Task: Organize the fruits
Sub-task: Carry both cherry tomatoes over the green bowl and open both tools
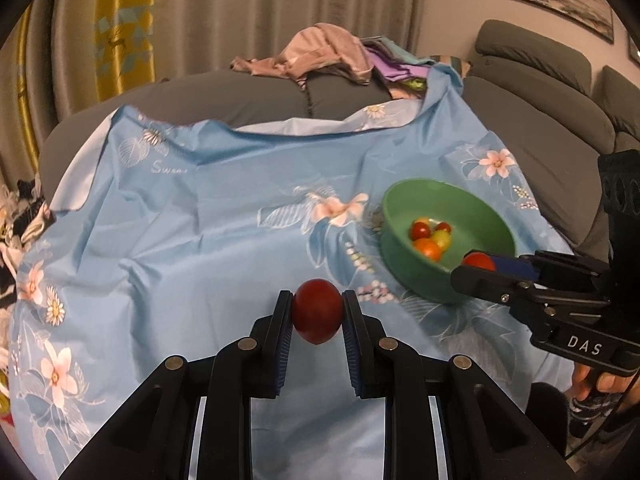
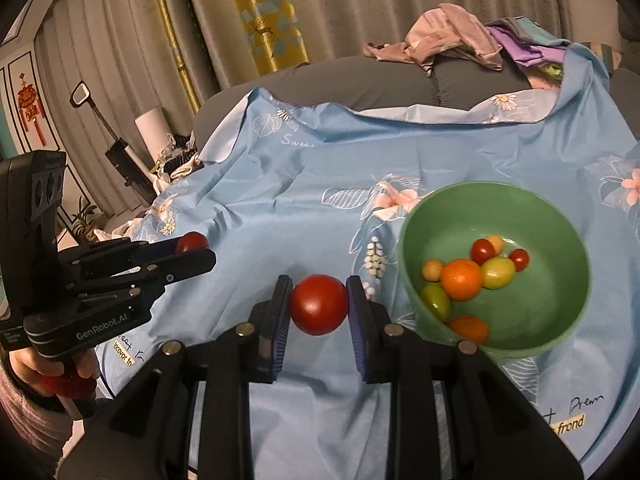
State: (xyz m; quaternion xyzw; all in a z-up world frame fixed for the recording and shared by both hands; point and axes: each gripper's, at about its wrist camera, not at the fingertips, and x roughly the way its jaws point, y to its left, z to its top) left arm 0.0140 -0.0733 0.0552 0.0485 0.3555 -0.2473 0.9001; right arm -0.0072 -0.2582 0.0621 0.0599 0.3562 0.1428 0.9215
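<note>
A light blue sheet printed with pale flowers is spread over a grey sofa, with grey curtains behind and a heap of pink and purple clothes on the cushions at the back. On the sheet stands a green bowl, holding an orange fruit in the middle with small red, yellow-green and pale ones touching it, and a second orange one near the closest wall. The left gripper is held above the sheet, to the left of the bowl, its jaws clamped on a dark red tomato that sits between the blue pads near their tips. The right gripper is also closed on a red tomato held the same way, just left of the bowl's rim in its own view; from the left wrist view its tips and tomato reach over the bowl's near edge. A hand grips each handle below.
</note>
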